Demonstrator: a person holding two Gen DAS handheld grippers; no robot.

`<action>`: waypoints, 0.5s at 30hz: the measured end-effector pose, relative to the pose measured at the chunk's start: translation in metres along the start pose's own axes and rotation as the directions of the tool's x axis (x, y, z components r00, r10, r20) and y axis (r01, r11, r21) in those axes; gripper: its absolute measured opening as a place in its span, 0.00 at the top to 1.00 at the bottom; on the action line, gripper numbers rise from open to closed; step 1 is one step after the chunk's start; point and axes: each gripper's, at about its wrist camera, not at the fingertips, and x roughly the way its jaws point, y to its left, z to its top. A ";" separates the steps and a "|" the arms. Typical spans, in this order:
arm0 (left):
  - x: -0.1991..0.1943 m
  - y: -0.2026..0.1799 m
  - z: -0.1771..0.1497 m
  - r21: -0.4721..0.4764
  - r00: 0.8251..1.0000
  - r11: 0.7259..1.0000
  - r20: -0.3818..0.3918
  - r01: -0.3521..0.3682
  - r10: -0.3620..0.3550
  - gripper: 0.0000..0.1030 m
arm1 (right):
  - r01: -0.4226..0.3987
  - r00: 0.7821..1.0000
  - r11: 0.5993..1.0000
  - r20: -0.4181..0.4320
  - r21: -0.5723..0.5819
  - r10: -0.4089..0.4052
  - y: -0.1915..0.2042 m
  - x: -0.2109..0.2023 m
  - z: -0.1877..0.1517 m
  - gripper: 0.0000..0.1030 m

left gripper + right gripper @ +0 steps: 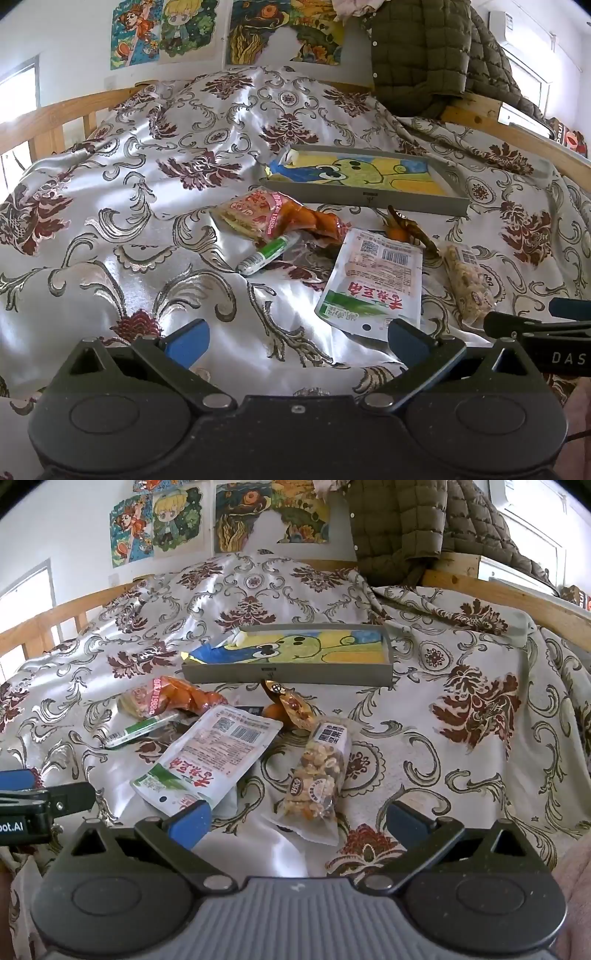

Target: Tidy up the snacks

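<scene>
Snacks loose on bed (147,206), tray (369,195) behind; both jaws wide open, empty.
Risk: slick quilt lets white pouch (373,280) or nut packet (317,775) slide from a shallow pinch; neighbours may drag.

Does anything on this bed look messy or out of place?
Yes. The snack packets lie in a loose heap on the bedspread, not in the grey tray: the white pouch overlaps others and the nut bag lies askew. One blue packet droops over the tray's corner.
</scene>
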 end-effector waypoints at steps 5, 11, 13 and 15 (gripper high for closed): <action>0.000 0.000 0.000 0.001 1.000 1.000 0.001 0.000 0.000 0.01 | 0.001 1.000 1.000 -0.001 -0.002 -0.001 0.000 0.001 0.000 0.00; 0.000 0.000 0.000 0.001 1.000 1.000 0.001 0.000 0.000 0.01 | 0.003 1.000 1.000 -0.002 -0.003 -0.003 0.001 0.001 0.000 0.00; 0.000 0.000 0.000 0.001 1.000 1.000 0.001 0.000 0.000 0.01 | 0.003 1.000 1.000 -0.002 -0.003 -0.003 0.001 0.001 -0.001 0.00; 0.000 0.000 0.000 0.001 1.000 1.000 0.002 0.000 0.000 0.01 | 0.003 1.000 1.000 -0.003 -0.004 -0.003 0.001 0.001 -0.001 0.00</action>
